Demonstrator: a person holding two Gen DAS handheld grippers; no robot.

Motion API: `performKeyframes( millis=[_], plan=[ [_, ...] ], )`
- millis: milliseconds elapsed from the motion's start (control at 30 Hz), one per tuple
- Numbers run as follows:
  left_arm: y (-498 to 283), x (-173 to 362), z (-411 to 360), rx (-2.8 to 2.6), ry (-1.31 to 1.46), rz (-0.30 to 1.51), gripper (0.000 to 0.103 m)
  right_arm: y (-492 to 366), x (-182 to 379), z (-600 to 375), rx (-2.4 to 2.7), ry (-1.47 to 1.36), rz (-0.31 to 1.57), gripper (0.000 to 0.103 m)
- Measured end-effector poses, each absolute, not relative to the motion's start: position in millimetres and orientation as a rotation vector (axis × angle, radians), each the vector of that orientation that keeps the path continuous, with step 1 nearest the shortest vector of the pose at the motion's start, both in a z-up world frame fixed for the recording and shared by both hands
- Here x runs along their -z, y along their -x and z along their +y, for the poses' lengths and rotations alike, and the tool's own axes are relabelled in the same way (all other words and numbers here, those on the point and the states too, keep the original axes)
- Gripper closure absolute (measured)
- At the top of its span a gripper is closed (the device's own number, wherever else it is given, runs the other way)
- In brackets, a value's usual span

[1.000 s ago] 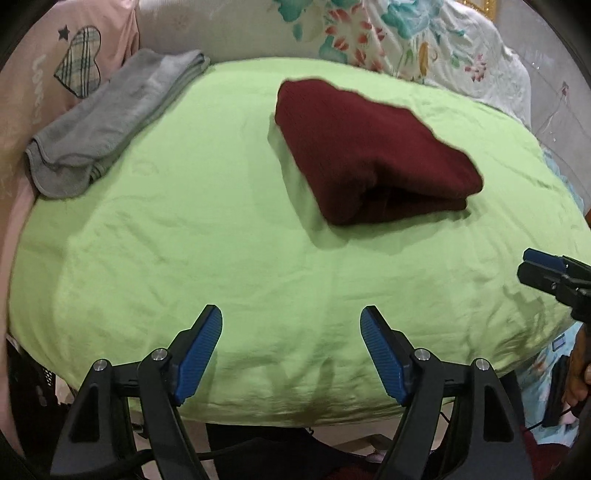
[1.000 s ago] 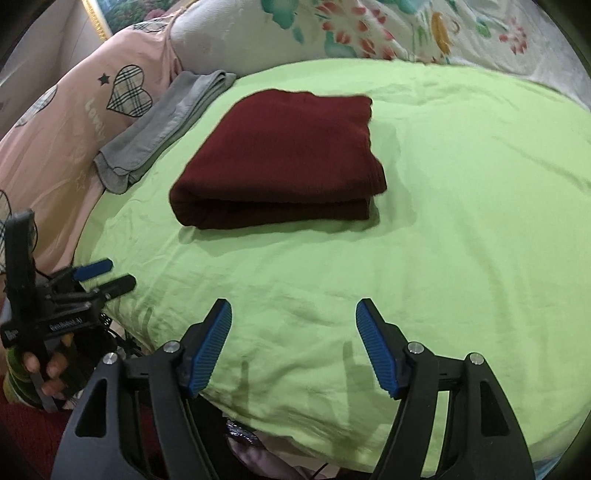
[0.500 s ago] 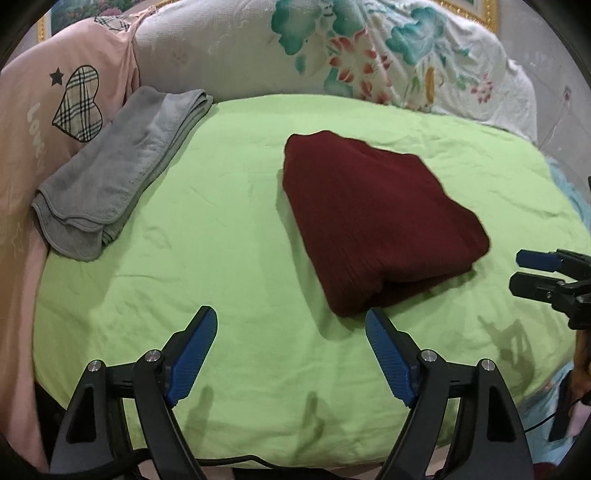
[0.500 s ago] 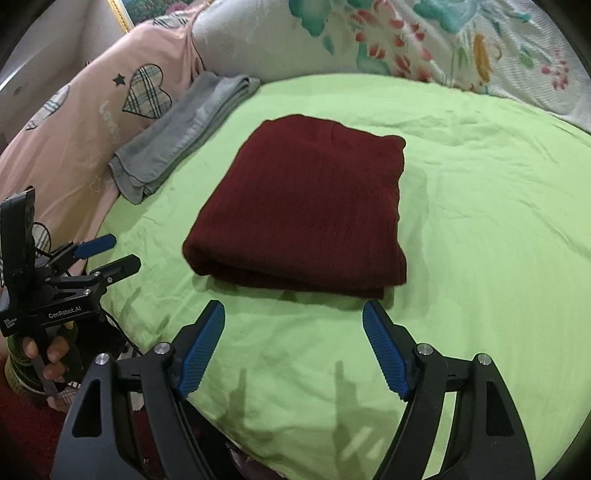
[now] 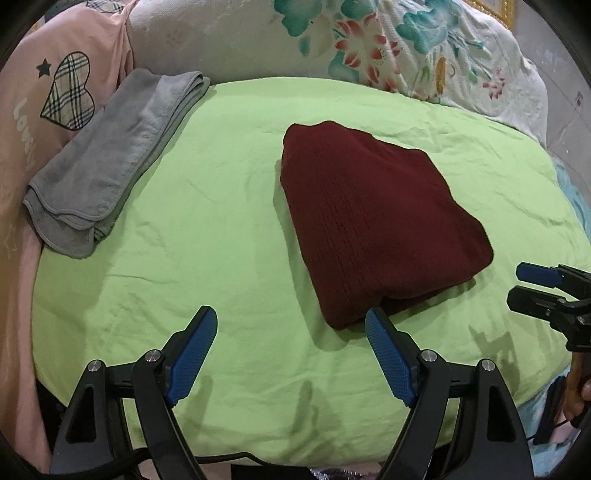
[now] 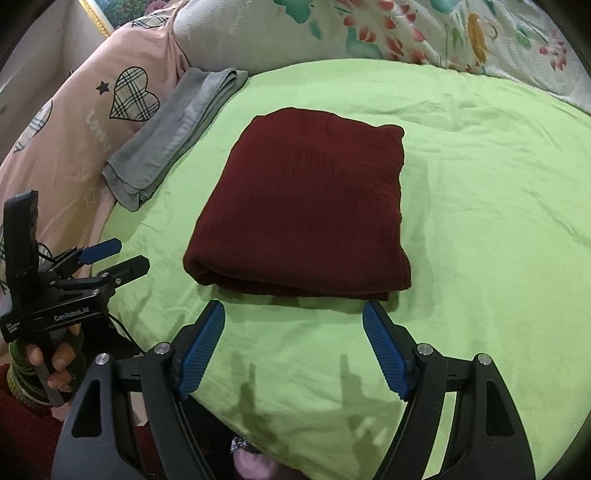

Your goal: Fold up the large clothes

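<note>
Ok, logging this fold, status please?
Left gripper open, empty. Right gripper open, empty. Maroon sweater folded on green sheet. Folded grey towel off to the side, nothing blocking.

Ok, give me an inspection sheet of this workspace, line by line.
Surface: green sheet, lightly wrinkled.
Job's things: maroon garment folded into a neat rectangle, lying flat mid-sheet.
Clutter: grey towel folded at the sheet's far left edge, partly on the pink bedding.
Grippers: left gripper and right gripper both open, empty, just short of the garment's near edge.
Cables: thin black cable below the left gripper's body.
Surroundings: floral quilt behind the sheet; framed picture at the top corner.
</note>
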State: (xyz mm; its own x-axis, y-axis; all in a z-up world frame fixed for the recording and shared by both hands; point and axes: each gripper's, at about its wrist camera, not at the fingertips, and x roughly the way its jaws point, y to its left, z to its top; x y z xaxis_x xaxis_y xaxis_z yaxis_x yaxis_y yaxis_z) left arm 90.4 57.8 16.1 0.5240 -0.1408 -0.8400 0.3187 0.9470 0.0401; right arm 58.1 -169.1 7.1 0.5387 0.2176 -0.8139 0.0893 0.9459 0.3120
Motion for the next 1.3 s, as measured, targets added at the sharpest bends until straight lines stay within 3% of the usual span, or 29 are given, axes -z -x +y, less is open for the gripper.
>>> performKeyframes(
  millis=[233, 767, 1300],
  plan=[
    [-65, -4, 68, 0.242, -0.141, 0.969, 0.02, -31, 4, -158, -0.069, -0.301, 0.96, 0.026],
    [-23, -37, 70, 0.213, -0.266, 0.888, 0.02, -6, -29, -117, -0.062, -0.204, 0.901, 0.024],
    [-65, -26, 54, 0.202, -0.287, 0.888, 0.02, -39, -23, -129, -0.04, -0.211, 0.903, 0.023]
  ],
)
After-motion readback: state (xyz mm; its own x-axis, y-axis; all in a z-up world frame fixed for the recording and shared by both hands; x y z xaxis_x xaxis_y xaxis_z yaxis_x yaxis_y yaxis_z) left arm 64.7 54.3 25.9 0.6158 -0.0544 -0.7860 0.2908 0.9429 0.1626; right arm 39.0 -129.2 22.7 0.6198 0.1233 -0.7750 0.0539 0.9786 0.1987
